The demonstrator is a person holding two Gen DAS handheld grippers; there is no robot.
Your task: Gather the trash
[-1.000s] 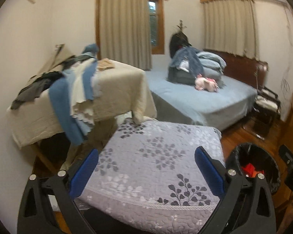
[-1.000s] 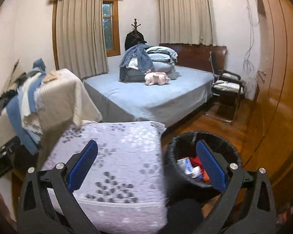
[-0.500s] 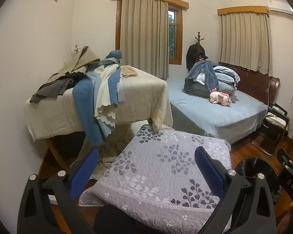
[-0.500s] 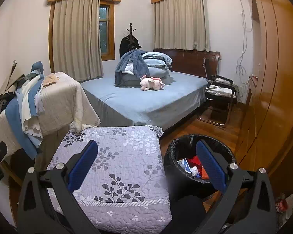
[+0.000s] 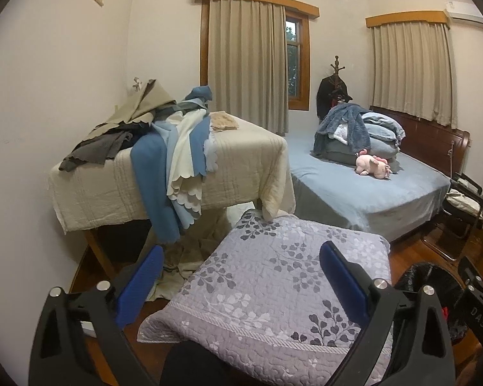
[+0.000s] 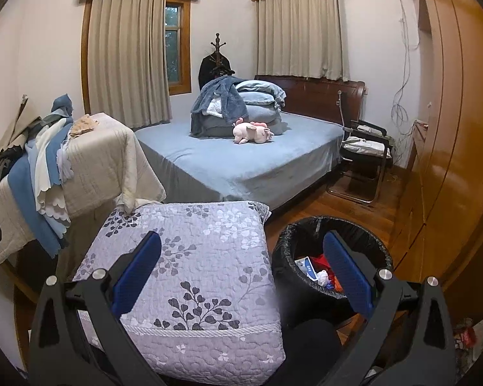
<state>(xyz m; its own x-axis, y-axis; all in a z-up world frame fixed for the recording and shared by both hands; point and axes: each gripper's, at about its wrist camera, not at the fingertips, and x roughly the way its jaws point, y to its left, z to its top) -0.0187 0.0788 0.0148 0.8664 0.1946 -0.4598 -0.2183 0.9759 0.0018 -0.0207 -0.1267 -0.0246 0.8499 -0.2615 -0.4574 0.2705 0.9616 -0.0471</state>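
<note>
- Left gripper hangs above the lilac quilted cushion, its fingers wide and empty.
- Right gripper likewise has its fingers spread wide, empty.
- Trash lies inside the black-lined bin, on the floor just beside the cushion.

Wood floor under bin
</note>
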